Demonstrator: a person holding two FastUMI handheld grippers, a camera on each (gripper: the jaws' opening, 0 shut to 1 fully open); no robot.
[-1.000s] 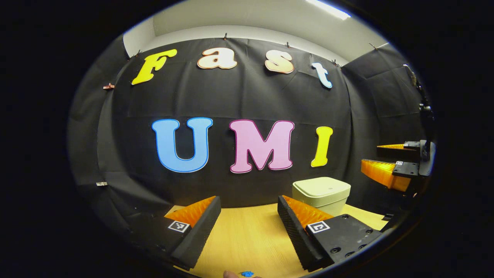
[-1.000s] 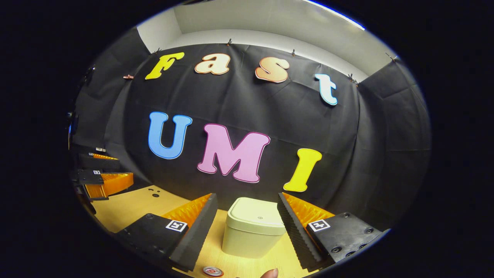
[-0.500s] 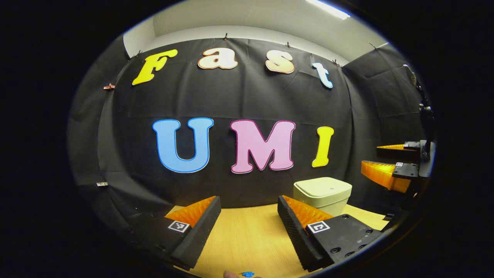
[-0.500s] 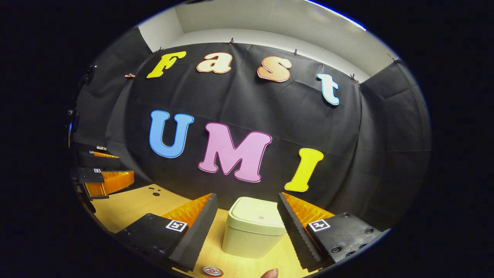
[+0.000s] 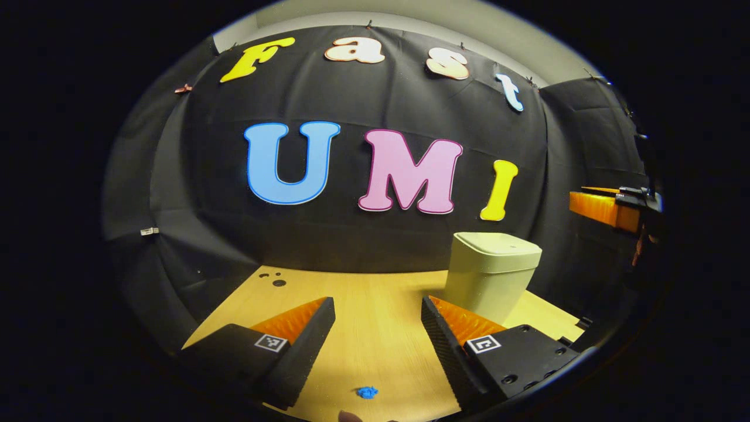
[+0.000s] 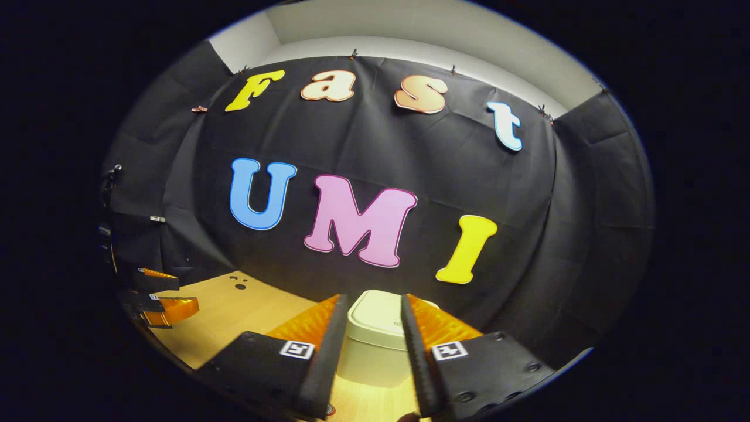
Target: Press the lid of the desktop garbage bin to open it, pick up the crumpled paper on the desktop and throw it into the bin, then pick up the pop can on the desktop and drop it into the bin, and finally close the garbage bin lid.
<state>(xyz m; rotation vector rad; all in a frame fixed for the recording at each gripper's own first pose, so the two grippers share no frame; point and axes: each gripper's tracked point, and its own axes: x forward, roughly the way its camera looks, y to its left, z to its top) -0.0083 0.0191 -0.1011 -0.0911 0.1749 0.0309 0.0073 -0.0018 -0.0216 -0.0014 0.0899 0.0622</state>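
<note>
The pale green garbage bin [image 5: 492, 275] stands on the wooden table at the right, its lid down. In the right gripper view the bin [image 6: 375, 337] sits straight ahead, beyond the fingers. My right gripper [image 6: 372, 305] holds its fingers close together with a narrow gap and nothing between them. It shows as the right gripper [image 5: 609, 208] at the far right of the left gripper view, higher than the bin. My left gripper [image 5: 378, 325] is open over bare table. A small blue crumpled paper [image 5: 367, 392] lies just in front of it.
The wooden table [image 5: 363, 293] has a few small dark holes [image 5: 275, 281] at its far left. The black cloth wall stands close behind the bin. The left gripper [image 6: 161, 293] hangs over the table's left part in the right gripper view.
The right gripper's fingers have drawn much closer together and it has risen relative to the bin. The left gripper view has tilted down, so more table and the whole blue paper show.
</note>
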